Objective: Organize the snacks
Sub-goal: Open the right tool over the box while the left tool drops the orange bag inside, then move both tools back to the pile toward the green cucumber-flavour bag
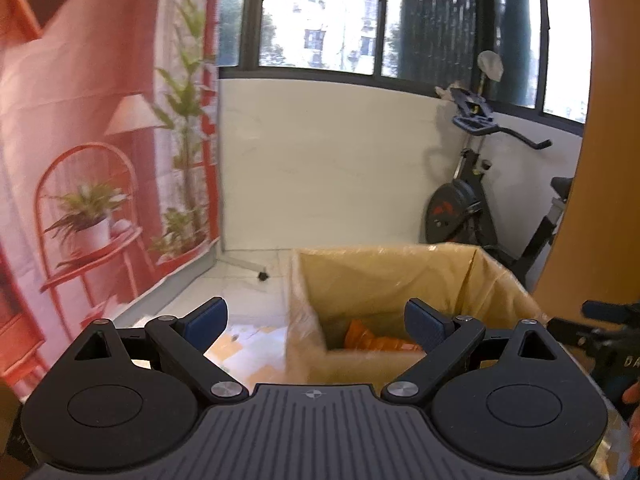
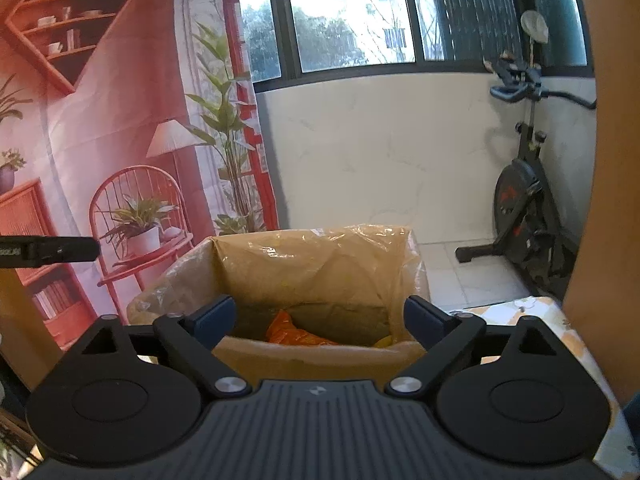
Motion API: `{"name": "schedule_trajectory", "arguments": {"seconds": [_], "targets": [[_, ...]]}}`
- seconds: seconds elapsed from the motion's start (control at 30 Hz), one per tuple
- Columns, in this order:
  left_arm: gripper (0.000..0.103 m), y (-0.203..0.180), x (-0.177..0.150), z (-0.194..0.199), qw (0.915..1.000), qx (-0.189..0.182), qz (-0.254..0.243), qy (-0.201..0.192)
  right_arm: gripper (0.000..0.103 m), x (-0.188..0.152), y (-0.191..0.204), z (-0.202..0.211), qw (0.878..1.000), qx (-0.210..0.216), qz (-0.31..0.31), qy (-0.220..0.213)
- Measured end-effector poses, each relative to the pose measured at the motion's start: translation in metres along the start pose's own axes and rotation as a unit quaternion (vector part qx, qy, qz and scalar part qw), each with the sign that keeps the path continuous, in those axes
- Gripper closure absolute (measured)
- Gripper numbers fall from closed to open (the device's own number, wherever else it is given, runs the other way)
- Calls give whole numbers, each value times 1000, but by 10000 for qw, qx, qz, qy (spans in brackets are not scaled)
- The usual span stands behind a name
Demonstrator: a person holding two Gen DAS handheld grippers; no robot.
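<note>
Progress judged partway at least. Cardboard box [image 2: 316, 344], lined with a clear plastic bag, stood open on the bench [image 2: 532, 312] and already held an orange snack packet [image 2: 292, 334] at its bottom; something yellow [image 2: 384, 342] showed beside it near the right inner wall, too little visible to name. Left hand-held gripper [image 1: 316, 320] was released, jaws wide, nothing between the pads, poised above the box's near left corner. Right hand-held gripper [image 2: 318, 316] likewise released and empty, jaws spread over the box mouth. In the left wrist view the same orange snack packet [image 1: 376, 340] lay deep inside the cardboard box [image 1: 400, 280]. No other snacks were in sight, so what remained could not be told; next likely step, as a judgement, was fetching another item if any were left.
</note>
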State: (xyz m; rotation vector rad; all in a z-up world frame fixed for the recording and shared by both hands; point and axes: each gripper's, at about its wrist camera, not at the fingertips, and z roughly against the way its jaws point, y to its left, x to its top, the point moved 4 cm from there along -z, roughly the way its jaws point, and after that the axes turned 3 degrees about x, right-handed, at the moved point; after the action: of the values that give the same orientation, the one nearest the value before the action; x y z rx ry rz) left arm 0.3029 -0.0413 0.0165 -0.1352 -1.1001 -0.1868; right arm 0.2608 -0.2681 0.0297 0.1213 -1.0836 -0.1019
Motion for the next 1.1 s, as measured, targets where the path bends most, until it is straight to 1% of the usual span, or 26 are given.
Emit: {"name": "schedule_trajectory", "arguments": {"seconds": [0.1, 0.27, 0.4, 0.53, 0.67, 0.77, 0.9, 1.0, 1.1], "targets": [[6, 4, -18, 14, 10000, 79, 32, 8, 8, -10, 3, 12, 10000, -39, 64, 10], [6, 4, -54, 31, 9998, 199, -98, 4, 8, -34, 8, 27, 9998, -98, 120, 125], [6, 0, -79, 34, 9997, 184, -62, 115, 8, -54, 12, 35, 9994, -160, 193, 221], [6, -3, -103, 35, 9994, 171, -151, 269, 8, -74, 14, 39, 9990, -220, 221, 317], [6, -2, -123, 35, 9987, 161, -144, 452, 8, -95, 14, 38, 9983, -166, 106, 550], [6, 4, -135, 36, 9979, 174, 71, 621, 8, -109, 18, 35, 9973, -58, 87, 727], [6, 18, -153, 36, 9951, 234, 359, 887, 8, -128, 34, 27, 9941, 263, 211, 1032], [6, 26, -169, 36, 9927, 339, 420, 1079, 8, -142, 49, 18, 9904, 444, 337, 1265], [6, 30, -180, 36, 9915, 329, 362, 1204, 8, -152, 64, 10, 9870, 629, 456, 1409]]}}
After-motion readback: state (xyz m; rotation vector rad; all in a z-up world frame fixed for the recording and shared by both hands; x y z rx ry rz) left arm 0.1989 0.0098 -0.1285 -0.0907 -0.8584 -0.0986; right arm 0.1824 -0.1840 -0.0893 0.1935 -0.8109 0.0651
